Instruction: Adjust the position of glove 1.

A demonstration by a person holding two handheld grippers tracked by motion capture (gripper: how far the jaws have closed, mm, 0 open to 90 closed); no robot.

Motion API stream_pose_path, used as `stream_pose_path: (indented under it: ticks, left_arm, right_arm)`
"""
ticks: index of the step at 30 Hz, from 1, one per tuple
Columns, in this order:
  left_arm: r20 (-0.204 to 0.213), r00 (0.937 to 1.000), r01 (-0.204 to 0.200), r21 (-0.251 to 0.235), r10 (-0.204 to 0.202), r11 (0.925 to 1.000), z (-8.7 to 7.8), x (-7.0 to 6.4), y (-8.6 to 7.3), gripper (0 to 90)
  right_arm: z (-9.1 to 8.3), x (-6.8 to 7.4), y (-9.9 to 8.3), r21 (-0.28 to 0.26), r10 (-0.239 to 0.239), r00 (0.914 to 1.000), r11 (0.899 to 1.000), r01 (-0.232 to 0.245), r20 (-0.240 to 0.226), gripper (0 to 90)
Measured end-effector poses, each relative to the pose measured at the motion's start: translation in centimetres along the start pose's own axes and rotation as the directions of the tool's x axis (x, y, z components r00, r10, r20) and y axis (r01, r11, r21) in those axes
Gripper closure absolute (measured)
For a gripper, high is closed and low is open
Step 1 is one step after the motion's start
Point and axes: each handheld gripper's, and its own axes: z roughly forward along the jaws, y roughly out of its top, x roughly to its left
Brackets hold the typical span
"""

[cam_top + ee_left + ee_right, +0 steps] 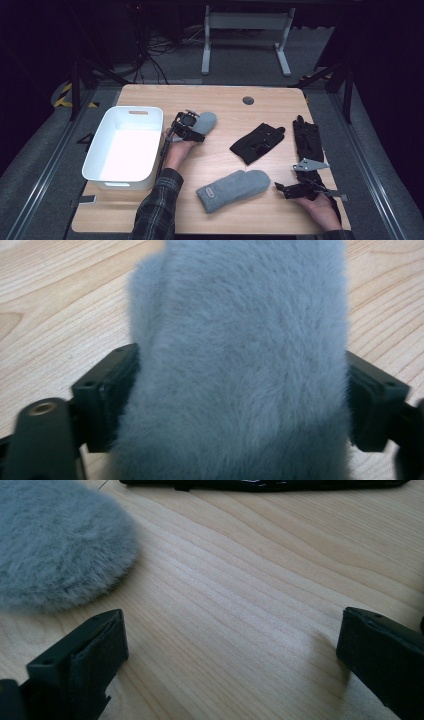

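Note:
A fluffy grey mitten (207,120) lies on the wooden table (225,107) beside the white bin. My left gripper (195,128) is open with its jaws on either side of that mitten (240,355), touching its fur without pinching it. A second grey mitten (234,189) lies at the front middle. My right gripper (281,189) stands open just right of it, low over bare wood, with nothing between its jaws (230,645). The second mitten's rounded end (55,545) shows at that view's upper left.
A white plastic bin (102,145) stands at the table's left. Two black gloves lie to the right: one (257,142) in the middle, one (307,136) near the right edge. A round grommet (248,100) sits at the back.

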Motion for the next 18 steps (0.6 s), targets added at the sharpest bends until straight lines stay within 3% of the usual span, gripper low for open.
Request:
stream_pose_path:
  ticks: [6, 9, 18]
  left_arm:
    - [0.007, 1.0, -0.002, -0.026, 0.002, 0.9997, -0.5, 0.1, -0.2, 37.8]
    - [0.027, 0.9995, 0.015, -0.039, -0.014, 0.9991, -1.0, 0.3, -0.3, 45.1]
    - [0.075, 0.9972, 0.013, -0.051, -0.009, 0.9986, -2.2, -0.1, 0.0, 55.5]
  right_arm:
    - [0.0, 0.0, 0.0, 0.0, 0.0, 1.0, 1.0, 0.0, 0.0, 0.3]
    - [0.0, 0.0, 0.0, 0.0, 0.0, 1.0, 1.0, 0.0, 0.0, 0.3]
    - [0.0, 0.0, 0.0, 0.0, -0.001, 1.0, 1.0, 0.001, 0.0, 0.4]
